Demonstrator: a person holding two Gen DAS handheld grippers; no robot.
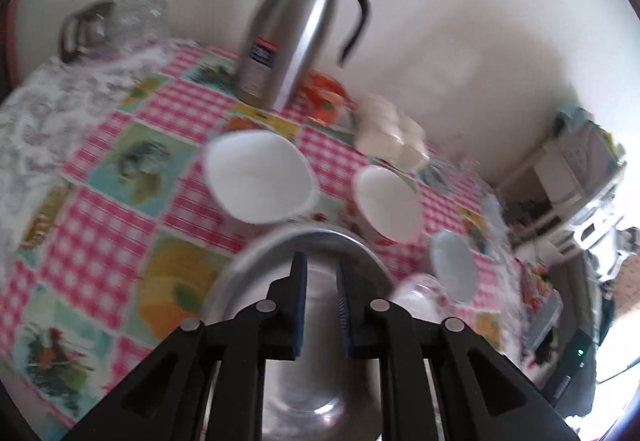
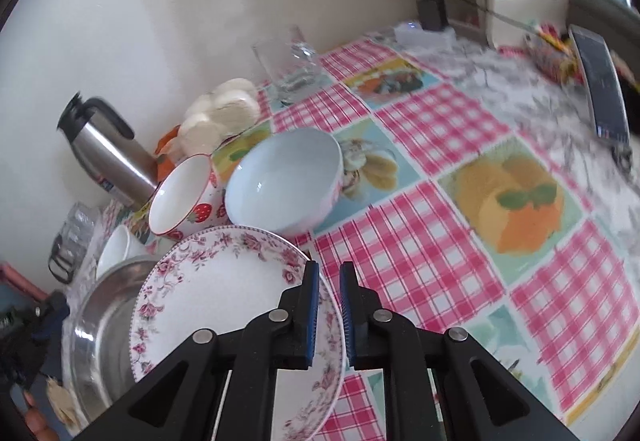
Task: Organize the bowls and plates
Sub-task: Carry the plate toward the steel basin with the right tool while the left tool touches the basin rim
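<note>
Under right claw (image 2: 329, 315): floral plate (image 2: 224, 305) (left view: steel bowl (image 1: 320, 361)).

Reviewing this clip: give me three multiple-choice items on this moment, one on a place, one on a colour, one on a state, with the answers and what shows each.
1. Where does the floral plate lie?
A. Overlapping the steel bowl's rim
B. Under the jug
C. On the phone

2. What colour trims the strawberry bowl's rim?
A. Blue
B. Red
C. Green

3. How does the right tool stand?
A. Clamped on a glass
B. Holding the pale blue bowl
C. Open, its fingers either side of the plate's edge

Answers:
1. A: the plate's left part covers the steel bowl.
2. B: a thin red line rings its lip.
3. C: a gap shows between the blue pads, and the plate's rim sits at that gap.
</note>
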